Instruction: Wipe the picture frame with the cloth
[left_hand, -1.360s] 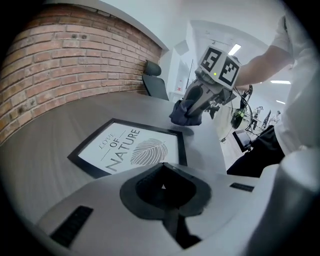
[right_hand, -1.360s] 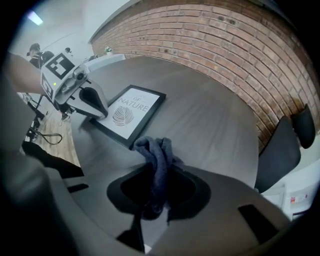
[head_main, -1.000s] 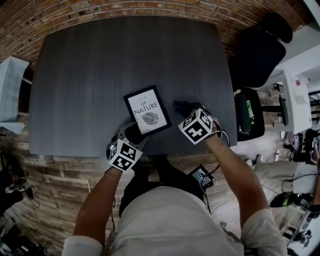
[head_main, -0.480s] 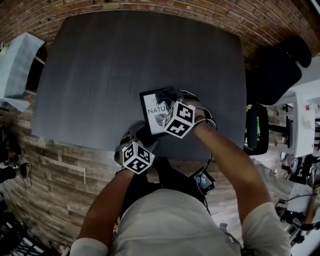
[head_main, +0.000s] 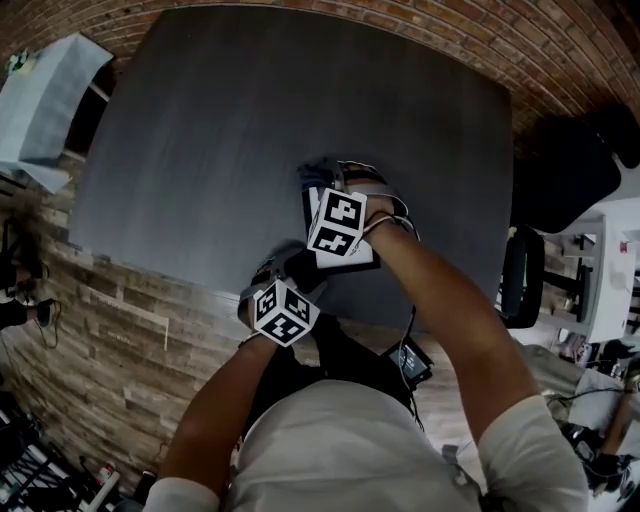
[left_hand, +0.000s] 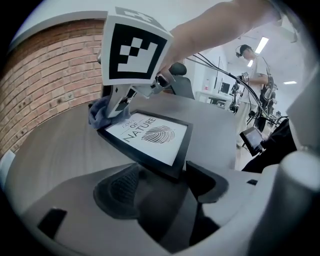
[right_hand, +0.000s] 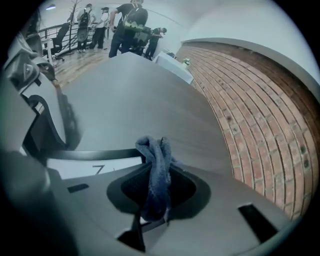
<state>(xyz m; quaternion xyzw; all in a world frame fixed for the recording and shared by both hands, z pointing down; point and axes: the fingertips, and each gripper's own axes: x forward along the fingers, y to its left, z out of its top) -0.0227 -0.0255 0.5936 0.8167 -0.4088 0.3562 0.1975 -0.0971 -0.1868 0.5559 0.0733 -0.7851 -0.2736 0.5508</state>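
Observation:
A black picture frame (left_hand: 150, 137) with a white print reading "NATURE" lies flat near the front edge of the dark grey table (head_main: 220, 130). My right gripper (right_hand: 155, 200) is shut on a bunched blue cloth (right_hand: 156, 167) and holds it down at the frame's far corner (right_hand: 95, 156); the left gripper view shows the cloth (left_hand: 101, 113) there under the right gripper's marker cube (left_hand: 135, 50). My left gripper (left_hand: 165, 182) has just been opening. Its jaws stand wide on either side of the frame's near corner, and the pads do not press on it. In the head view the right hand covers most of the frame (head_main: 362, 258).
A black office chair (head_main: 575, 150) stands past the table's right edge. A pale blue object (head_main: 45, 100) sits off the far left corner. Brick wall runs behind the table. People stand far off across the room (right_hand: 125, 20).
My right gripper has swung left from beside the frame to over its far corner, rolling as it went, with the cloth in it. The left gripper has stayed at the near corner.

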